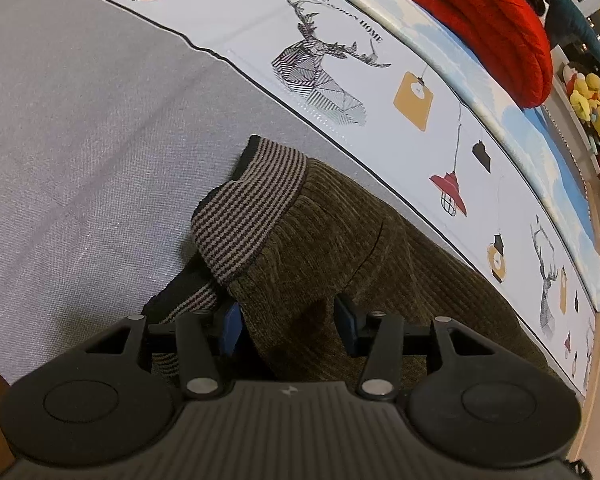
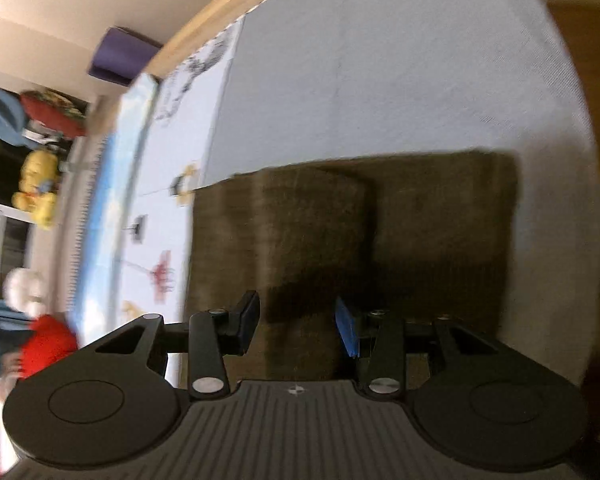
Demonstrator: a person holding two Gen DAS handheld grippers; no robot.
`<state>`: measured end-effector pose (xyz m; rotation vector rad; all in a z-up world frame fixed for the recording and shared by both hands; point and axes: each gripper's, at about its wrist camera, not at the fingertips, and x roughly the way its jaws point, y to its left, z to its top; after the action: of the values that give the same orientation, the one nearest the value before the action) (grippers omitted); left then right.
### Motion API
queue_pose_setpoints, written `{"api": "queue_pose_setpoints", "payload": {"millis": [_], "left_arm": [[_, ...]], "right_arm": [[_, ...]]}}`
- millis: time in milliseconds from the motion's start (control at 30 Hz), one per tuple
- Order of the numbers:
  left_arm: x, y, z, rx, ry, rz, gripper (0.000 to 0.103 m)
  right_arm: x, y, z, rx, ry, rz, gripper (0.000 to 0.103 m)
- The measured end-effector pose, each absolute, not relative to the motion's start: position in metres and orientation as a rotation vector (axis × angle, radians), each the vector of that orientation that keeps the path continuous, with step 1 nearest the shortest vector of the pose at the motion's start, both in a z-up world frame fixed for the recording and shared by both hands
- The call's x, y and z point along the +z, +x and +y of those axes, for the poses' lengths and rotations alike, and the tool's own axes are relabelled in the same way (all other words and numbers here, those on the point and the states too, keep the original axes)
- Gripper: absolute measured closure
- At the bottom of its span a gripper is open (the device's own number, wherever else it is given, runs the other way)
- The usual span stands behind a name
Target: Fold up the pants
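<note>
Olive-brown corduroy pants [image 1: 340, 248] lie on a grey cloth [image 1: 80, 128], with the striped brown-and-black waistband [image 1: 252, 204] folded up toward the far side. My left gripper [image 1: 288, 320] is open, its blue-padded fingers either side of a bunch of the corduroy just below the waistband. In the blurred right wrist view the pants [image 2: 340, 232] lie flat as a folded rectangle on the grey cloth [image 2: 420, 80]. My right gripper [image 2: 296, 324] is open just above the near part of the pants, holding nothing.
A white printed strip with deer and lamps [image 1: 340, 60] borders the grey cloth. A red knitted item [image 1: 488, 20] and plush toys [image 1: 592, 104] lie beyond it. A wooden edge [image 2: 228, 0] and a purple object [image 2: 120, 56] show in the right wrist view.
</note>
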<state>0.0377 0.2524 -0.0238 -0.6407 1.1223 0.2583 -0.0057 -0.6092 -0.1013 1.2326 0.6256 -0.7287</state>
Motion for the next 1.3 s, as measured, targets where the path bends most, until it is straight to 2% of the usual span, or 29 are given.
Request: {"api": "queue_pose_setpoints", "payload": {"millis": [100,333,400,433,467,500,533,700,800,900,1000,1033,1200,1300], "left_arm": [[-0.025,0.038,0.256,0.285,-0.639,1.121,0.050],[-0.025,0.040,0.259,0.332,-0.623,1.117,0.051],[-0.026,0.041,0.259,0.333,-0.609,1.124,0.057],[-0.027,0.040,0.258,0.341,-0.597,1.127,0.066],[-0.027,0.040,0.258,0.348,-0.586,1.128,0.076],[-0.026,0.038,0.260,0.352,-0.589,1.122,0.078],[-0.023,0.036,0.262,0.348,-0.599,1.112,0.082],[0.007,0.020,0.260,0.282,-0.584,1.009,0.089],[0.020,0.003,0.257,0.246,-0.550,0.990,0.090],[0.001,-0.004,0.256,0.229,-0.497,1.145,0.091],[-0.013,-0.005,0.262,0.225,-0.464,1.220,0.094],[-0.013,-0.005,0.266,0.241,-0.453,1.218,0.100],[-0.010,-0.011,0.274,0.228,-0.494,1.194,0.100],[0.000,-0.011,0.267,0.239,-0.430,1.163,0.099]], "right_arm": [[-0.101,-0.018,-0.605,-0.845,1.197,0.681,0.058],[-0.119,-0.012,-0.611,-0.711,1.266,0.683,0.058],[-0.119,-0.010,-0.613,-0.710,1.273,0.672,0.058],[-0.117,-0.013,-0.613,-0.705,1.269,0.664,0.058],[-0.113,-0.016,-0.614,-0.701,1.255,0.656,0.068],[-0.109,-0.017,-0.614,-0.698,1.240,0.643,0.078],[-0.103,-0.018,-0.615,-0.689,1.229,0.624,0.092],[-0.047,-0.029,-0.609,-0.614,1.068,0.440,0.100],[-0.017,-0.045,-0.609,-0.612,0.944,0.382,0.101],[-0.035,-0.045,-0.617,-0.724,0.871,0.581,0.101],[-0.066,-0.056,-0.629,-0.811,0.948,0.718,0.101],[-0.071,-0.059,-0.631,-0.829,0.966,0.730,0.101],[-0.047,-0.068,-0.623,-0.808,0.884,0.642,0.102],[-0.056,-0.068,-0.629,-0.865,0.880,0.727,0.101]]}}
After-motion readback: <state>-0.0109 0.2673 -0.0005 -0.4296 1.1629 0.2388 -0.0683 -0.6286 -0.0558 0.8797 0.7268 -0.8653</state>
